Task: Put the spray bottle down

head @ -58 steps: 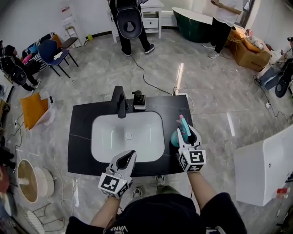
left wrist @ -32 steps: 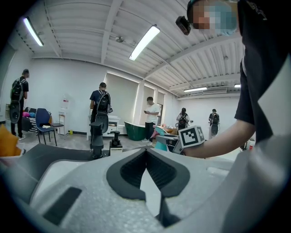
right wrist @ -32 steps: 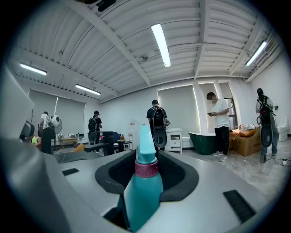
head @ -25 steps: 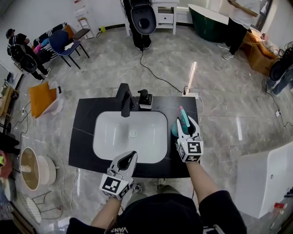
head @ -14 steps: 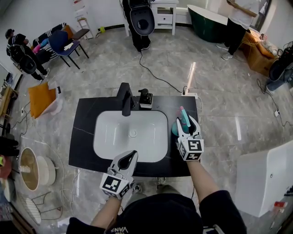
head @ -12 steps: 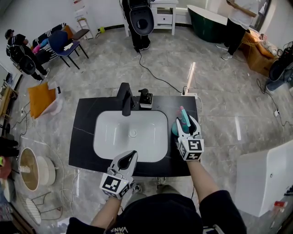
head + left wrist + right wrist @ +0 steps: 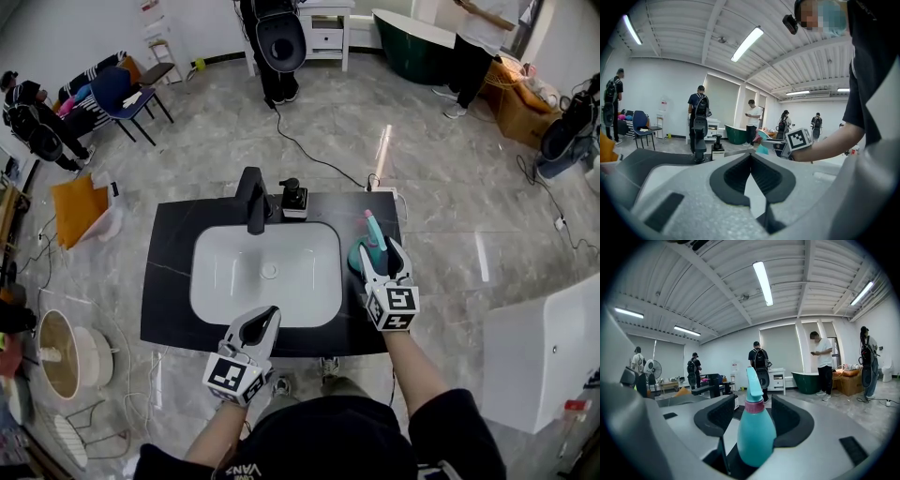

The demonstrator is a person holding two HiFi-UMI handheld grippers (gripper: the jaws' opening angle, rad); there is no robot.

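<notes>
Right gripper [image 7: 753,400] is just opening wide around the teal spray bottle [image 7: 755,434], gaps showing only in its own view; left gripper [image 7: 751,157] is sitting shut.

From the head view, the right claw [image 7: 380,249], its jaws just opened wider with the spray bottle [image 7: 371,229] between them, covers the bottle's lower body. In the right gripper view the claw's own body hides the bottle's base, so whether it rests on the worktop [image 7: 169,281] cannot be told.

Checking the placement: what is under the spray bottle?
Black countertop beside the sink shows around the spray bottle. The right gripper, jaws just opening around it, covers its base, so contact is unseen.
</notes>
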